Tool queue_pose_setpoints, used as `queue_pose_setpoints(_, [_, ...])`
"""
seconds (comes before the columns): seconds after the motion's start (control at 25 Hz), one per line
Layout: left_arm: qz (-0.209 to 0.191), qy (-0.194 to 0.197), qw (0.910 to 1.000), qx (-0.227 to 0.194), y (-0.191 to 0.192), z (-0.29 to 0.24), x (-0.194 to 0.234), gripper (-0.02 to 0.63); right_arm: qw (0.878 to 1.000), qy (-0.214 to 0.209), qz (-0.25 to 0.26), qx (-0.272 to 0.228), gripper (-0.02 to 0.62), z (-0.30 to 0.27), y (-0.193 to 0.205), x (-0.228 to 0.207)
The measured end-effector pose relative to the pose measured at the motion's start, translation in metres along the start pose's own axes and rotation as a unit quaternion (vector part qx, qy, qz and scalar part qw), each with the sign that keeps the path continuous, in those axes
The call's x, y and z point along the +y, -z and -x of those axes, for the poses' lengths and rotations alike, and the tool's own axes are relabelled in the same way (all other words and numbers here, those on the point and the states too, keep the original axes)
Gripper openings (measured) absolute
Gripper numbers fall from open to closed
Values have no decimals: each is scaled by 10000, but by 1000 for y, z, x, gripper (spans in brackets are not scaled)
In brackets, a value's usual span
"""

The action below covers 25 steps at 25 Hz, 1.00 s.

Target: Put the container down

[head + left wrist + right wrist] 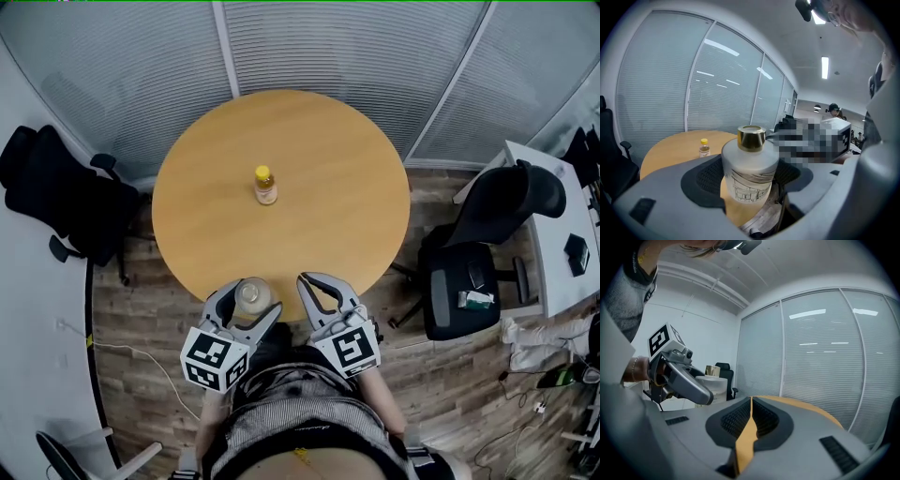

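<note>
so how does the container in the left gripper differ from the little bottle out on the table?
The container is frosted white with a gold cap and a line drawing; the small bottle has a yellow cap and a pale label.
The container is clamped between the left gripper jaws at the round table's near edge; the small bottle stands free near its middle.
The container looks broader and squatter.
Both are upright and capped.
</note>
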<state>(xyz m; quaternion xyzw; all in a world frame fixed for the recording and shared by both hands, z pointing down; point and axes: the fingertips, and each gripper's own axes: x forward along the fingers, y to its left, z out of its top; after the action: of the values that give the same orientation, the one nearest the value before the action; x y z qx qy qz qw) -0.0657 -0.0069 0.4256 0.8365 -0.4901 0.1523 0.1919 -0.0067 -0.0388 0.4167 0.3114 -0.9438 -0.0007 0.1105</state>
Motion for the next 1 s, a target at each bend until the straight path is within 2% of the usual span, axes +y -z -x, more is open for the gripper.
queue_pose_setpoints(0.32, [-181, 383, 9990, 107, -15, -21, 38, 324, 9993, 334, -188, 26, 23, -45, -7, -16])
queue_pose_setpoints(0.6, [-247, 636, 9975, 157, -21, -31, 61, 324, 9990, 422, 30, 150, 23, -71, -5, -20])
queue_pose_setpoints(0.8, [-259, 754, 9967, 175, -23, -36, 78, 324, 9980, 569, -198, 202, 23, -86, -6, -22])
queue_pose_setpoints(1.0, [-264, 887, 9956, 166, -25, -38, 94, 324, 9970, 704, -218, 256, 23, -100, -6, -21])
